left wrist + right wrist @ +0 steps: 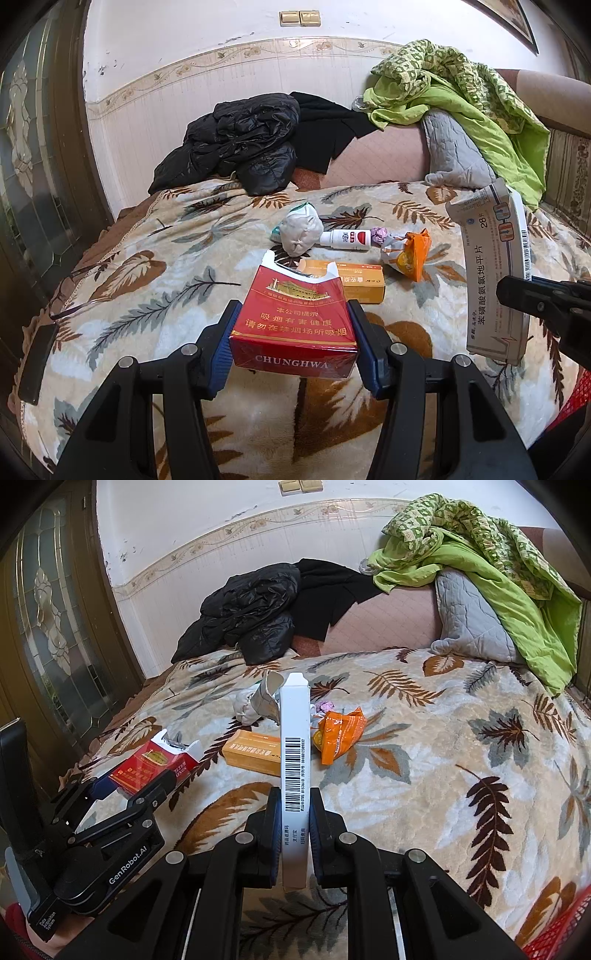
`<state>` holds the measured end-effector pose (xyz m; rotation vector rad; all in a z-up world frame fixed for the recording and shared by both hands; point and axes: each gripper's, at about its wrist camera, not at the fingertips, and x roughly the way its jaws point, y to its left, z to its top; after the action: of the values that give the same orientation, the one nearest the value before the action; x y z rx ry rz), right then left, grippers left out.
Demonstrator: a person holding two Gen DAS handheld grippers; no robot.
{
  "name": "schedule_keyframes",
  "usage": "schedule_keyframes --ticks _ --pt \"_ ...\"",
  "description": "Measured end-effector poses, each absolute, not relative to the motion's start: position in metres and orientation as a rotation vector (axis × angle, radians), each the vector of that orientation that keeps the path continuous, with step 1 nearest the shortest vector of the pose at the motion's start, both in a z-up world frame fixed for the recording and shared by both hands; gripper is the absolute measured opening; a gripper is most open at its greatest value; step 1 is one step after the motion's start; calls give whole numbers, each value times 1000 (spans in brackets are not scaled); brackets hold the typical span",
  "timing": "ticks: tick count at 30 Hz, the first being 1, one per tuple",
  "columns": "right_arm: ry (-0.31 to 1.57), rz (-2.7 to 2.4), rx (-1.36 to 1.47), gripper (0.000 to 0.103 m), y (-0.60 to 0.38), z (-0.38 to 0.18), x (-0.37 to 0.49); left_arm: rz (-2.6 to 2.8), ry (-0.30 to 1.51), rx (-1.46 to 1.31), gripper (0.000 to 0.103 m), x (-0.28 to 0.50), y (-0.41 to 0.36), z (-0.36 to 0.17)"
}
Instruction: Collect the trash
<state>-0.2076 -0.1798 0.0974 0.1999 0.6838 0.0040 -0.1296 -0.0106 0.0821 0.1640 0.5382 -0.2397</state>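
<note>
Bed blanket (147, 280) below; left fingers (291, 332) clamp cigarette pack (295, 325), right fingers (294, 812) pinch pill box (294, 760), prob. pointing away.

Broad bare stretches of the leaf-print blanket (461, 738) lie open right of the clustered yellow box (255, 753), orange wrapper (340, 734) and white wad (299, 232), while the black jacket (247, 613) and green quilt (498, 565) block the back.
</note>
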Motion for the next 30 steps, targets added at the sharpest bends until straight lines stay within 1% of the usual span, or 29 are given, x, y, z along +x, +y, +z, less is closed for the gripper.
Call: schedule_keyframes --ticks 19,25,30 --pt "656 -13 242 14 -187 107 -223 -256 537 175 55 -133 -13 81" --pt "644 -23 329 14 -207 116 -256 -352 544 133 55 -146 -15 88" --pt "631 -69 391 14 -243 125 -303 -519 536 101 55 -175 -38 105"
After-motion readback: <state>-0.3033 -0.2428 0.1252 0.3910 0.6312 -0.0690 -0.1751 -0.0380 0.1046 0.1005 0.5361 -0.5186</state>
